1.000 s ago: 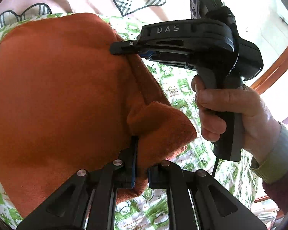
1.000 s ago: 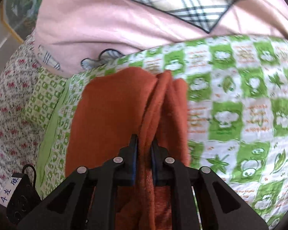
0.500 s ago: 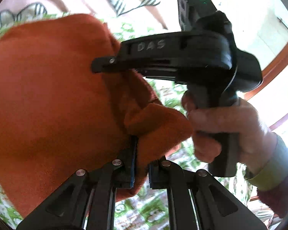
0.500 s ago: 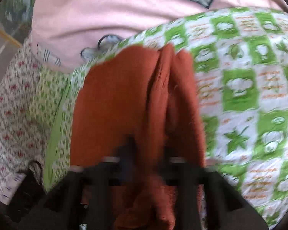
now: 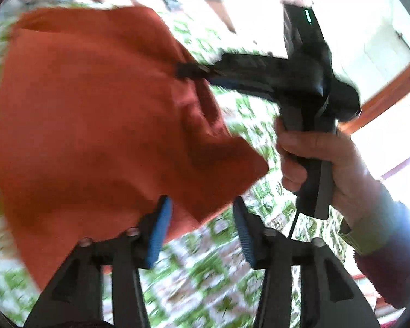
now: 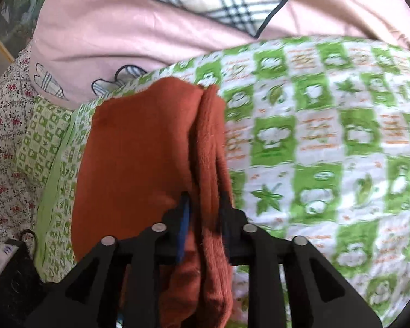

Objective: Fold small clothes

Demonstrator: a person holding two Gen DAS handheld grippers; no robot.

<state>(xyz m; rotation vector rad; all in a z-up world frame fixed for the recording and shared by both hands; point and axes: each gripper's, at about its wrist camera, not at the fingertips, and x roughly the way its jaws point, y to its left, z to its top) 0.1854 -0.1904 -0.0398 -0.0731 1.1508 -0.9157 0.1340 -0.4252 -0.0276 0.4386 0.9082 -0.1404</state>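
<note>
A rust-orange fleece garment [image 5: 90, 114] lies folded on a green-and-white patterned cloth [image 6: 328, 147]. My left gripper [image 5: 202, 218] is open, its blue pads apart on either side of the garment's near corner. My right gripper [image 6: 203, 210] is partly open around the garment's folded edge [image 6: 210, 147], which still runs between its fingers. In the left wrist view the right gripper [image 5: 194, 71] reaches in from the right at the garment's far edge, held by a hand [image 5: 322, 161].
A pink quilt with plaid patches [image 6: 155, 27] lies beyond the patterned cloth. A floral sheet [image 6: 5, 142] is at the left. A wooden window frame [image 5: 388, 93] is at the right in the left wrist view.
Both grippers were shut on the orange garment. The left one has opened wide and let go of the corner. The right one has opened somewhat. The garment has dropped flatter.
</note>
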